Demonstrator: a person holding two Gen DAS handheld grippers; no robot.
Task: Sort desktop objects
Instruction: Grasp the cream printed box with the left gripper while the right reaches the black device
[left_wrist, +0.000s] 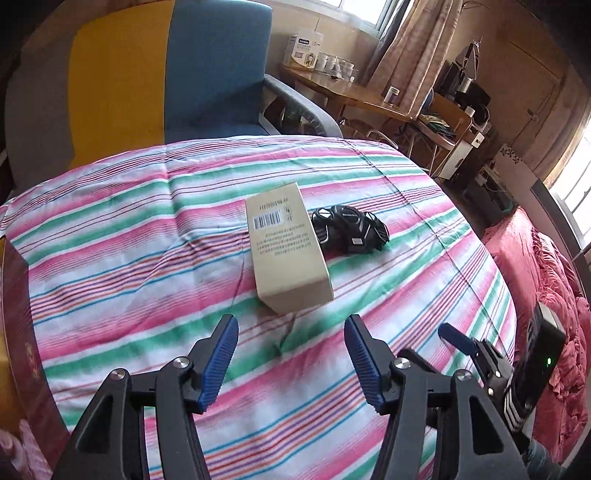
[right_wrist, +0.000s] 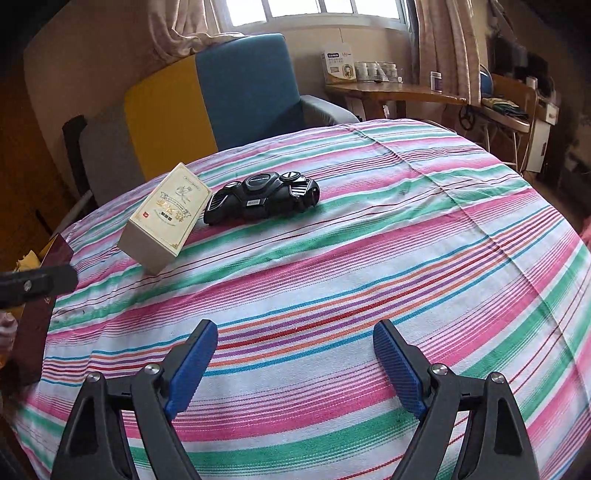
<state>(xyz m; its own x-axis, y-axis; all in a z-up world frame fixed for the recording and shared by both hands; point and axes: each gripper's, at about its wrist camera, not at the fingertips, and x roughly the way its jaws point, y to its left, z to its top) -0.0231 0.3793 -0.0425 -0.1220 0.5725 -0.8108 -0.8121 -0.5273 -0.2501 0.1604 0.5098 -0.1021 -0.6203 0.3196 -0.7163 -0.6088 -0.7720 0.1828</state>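
— Left wrist view: how is the cream carton (left_wrist: 290, 251) placed?

— It is seen lying on the striped desk (left_wrist: 129, 236), touching a black gadget (left_wrist: 351, 230). Both the left claw (left_wrist: 291, 328) and right claw (right_wrist: 295, 332) are held wide open, empty.

— Handling?

— It is judged light and stiff, best gripped across its long sides. What the gadget is cannot be determined.

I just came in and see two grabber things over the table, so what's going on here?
A person is sorting things on a table under a pink, green and white striped cloth. Both tools are open and empty: the left tool faces a cream rectangular cardboard box, and the right tool hangs further back. A black plastic gadget with buttons lies right beside the box. Nothing is picked up yet.
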